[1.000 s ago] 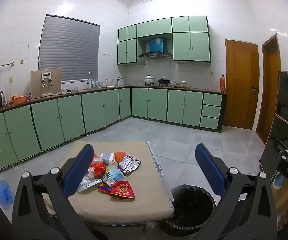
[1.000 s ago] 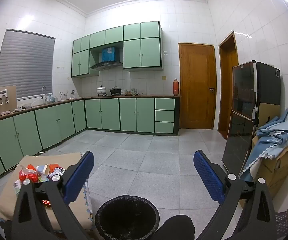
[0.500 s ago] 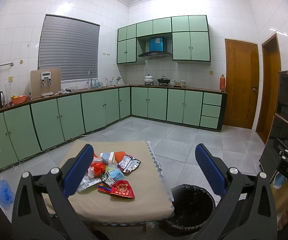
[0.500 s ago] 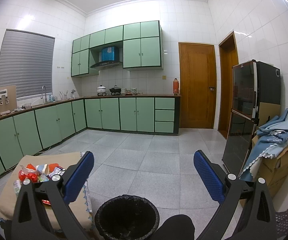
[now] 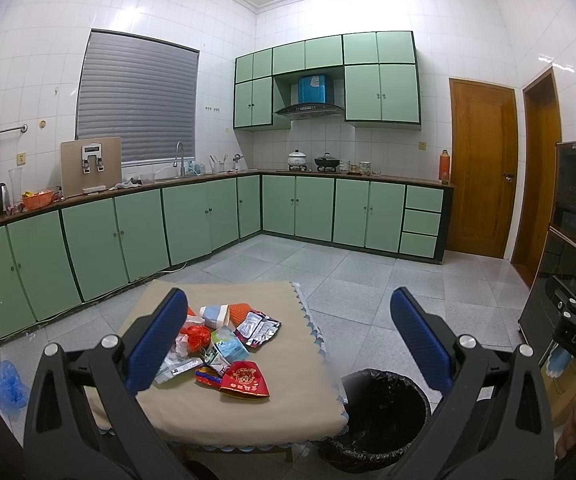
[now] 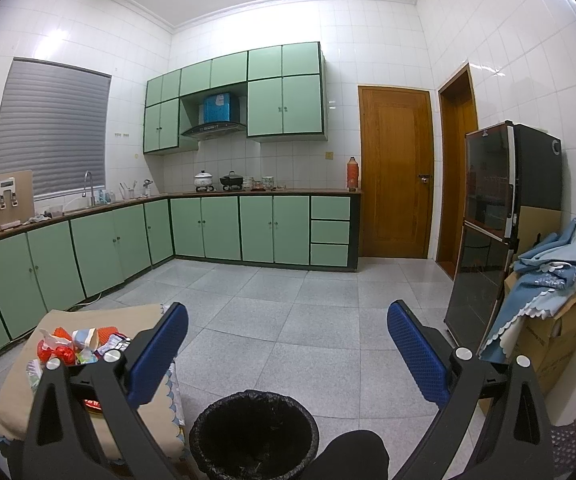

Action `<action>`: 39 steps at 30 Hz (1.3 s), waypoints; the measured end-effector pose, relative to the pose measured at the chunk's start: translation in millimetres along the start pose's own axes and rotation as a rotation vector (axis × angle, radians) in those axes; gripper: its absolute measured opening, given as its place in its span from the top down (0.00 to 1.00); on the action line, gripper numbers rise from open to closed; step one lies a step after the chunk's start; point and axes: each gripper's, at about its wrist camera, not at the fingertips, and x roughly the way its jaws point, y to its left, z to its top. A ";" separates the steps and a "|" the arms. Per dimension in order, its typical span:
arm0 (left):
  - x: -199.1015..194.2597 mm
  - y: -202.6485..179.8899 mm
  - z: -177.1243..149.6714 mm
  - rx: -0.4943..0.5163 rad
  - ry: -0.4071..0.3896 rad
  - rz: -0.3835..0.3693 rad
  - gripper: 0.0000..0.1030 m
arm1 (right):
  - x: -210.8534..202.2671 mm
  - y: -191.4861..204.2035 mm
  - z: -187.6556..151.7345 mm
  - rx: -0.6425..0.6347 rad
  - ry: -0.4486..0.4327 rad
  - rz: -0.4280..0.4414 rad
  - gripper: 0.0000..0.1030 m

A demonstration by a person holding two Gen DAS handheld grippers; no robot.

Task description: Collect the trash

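Note:
A heap of trash (image 5: 224,340) lies on a low table with a beige cloth (image 5: 248,404): a red packet (image 5: 244,378), a silver wrapper (image 5: 258,324), a pale blue carton (image 5: 230,348), crumpled red plastic (image 5: 196,336). A black-lined bin (image 5: 384,416) stands on the floor right of the table. My left gripper (image 5: 288,336) hovers open above and short of the table, nothing between its blue pads. My right gripper (image 6: 288,344) is open over the bin (image 6: 254,436), with the trash (image 6: 76,346) and the table (image 6: 16,392) at its left.
Green cabinets (image 5: 192,224) run along the left and far walls. A dark fridge (image 6: 492,216) and a cardboard box with blue cloth (image 6: 556,280) stand at the right. Grey tiled floor (image 6: 288,320) stretches beyond the bin. A dark knee (image 6: 352,456) shows at the bottom.

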 end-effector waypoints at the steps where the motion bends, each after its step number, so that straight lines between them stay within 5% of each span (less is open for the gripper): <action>1: 0.2 -1.6 -1.4 0.000 -0.001 0.000 0.05 | -1.2 3.3 3.3 -0.001 0.000 0.001 0.06; 39: -0.3 -1.1 2.7 -0.006 -0.004 -0.003 0.05 | -4.7 7.5 10.5 -0.012 0.000 0.008 0.06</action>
